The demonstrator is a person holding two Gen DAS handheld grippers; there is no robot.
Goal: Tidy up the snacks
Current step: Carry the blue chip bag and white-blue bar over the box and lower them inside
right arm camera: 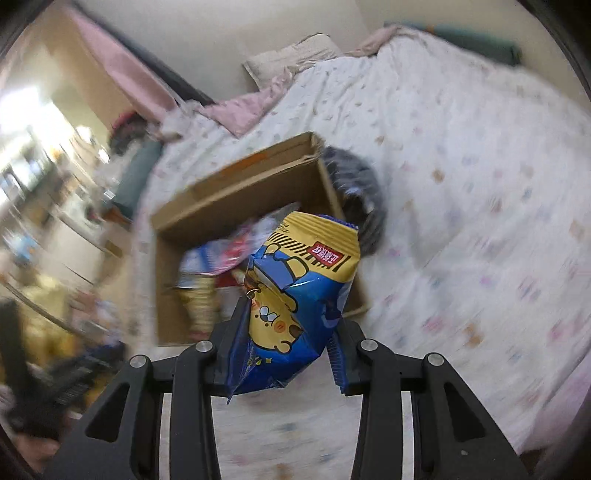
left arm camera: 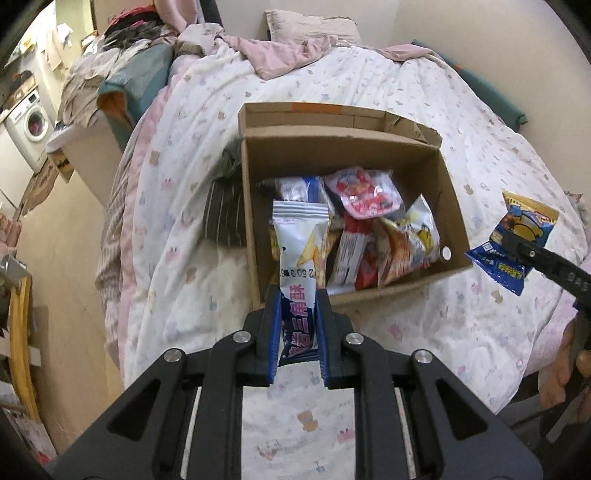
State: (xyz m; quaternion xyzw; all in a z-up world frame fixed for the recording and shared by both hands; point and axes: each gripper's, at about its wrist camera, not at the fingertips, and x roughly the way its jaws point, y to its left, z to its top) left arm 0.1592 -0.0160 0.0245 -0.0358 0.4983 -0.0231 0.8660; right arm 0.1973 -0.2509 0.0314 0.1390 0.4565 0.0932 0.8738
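A white snack packet (left arm camera: 301,254) with blue lettering stands upright in my left gripper (left arm camera: 298,332), which is shut on its lower end, just in front of the cardboard box (left arm camera: 448,206). The box on the bed holds several snack packets (left arm camera: 364,195). My right gripper (right arm camera: 290,332) is shut on a blue and yellow bear-print snack bag (right arm camera: 295,295), held above the bed near the box (right arm camera: 236,192). In the left wrist view that bag (left arm camera: 524,229) hangs to the right of the box, gripped by the right gripper (left arm camera: 517,245).
A white patterned duvet (left arm camera: 369,88) covers the bed. A dark striped cloth (left arm camera: 225,210) lies against the box's left side. Pink bedding and a pillow (left arm camera: 310,29) lie at the head. A washing machine (left arm camera: 31,125) stands far left. A hand (left arm camera: 561,373) shows at right.
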